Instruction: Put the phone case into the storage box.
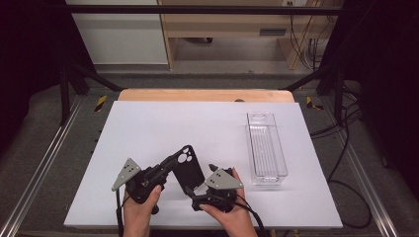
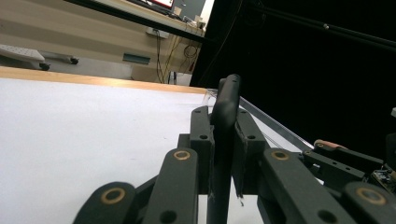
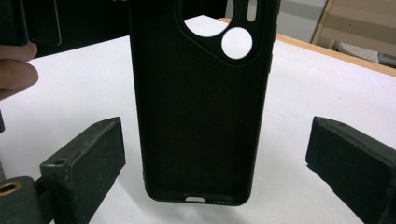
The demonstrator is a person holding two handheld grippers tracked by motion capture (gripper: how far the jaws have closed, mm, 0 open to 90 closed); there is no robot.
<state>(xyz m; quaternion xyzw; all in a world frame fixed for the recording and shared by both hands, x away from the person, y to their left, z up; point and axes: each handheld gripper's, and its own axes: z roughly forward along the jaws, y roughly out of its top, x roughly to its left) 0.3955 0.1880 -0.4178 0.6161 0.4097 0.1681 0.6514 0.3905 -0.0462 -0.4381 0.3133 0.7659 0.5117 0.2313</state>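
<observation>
A black phone case (image 1: 190,168) with round camera cut-outs is held upright over the white mat near the front edge. My left gripper (image 1: 172,164) is shut on its side; in the left gripper view the case (image 2: 226,107) stands edge-on between the closed jaws of that gripper (image 2: 224,123). My right gripper (image 1: 202,181) is open just right of the case. In the right gripper view the case's inner face (image 3: 201,102) stands between and beyond the two spread jaws of the right gripper (image 3: 215,158), untouched by either.
A long clear plastic tray (image 1: 267,148) lies lengthwise on the right of the white mat (image 1: 148,128). The wooden table edge (image 1: 205,95) shows behind the mat. Metal frame rails and cables flank the table.
</observation>
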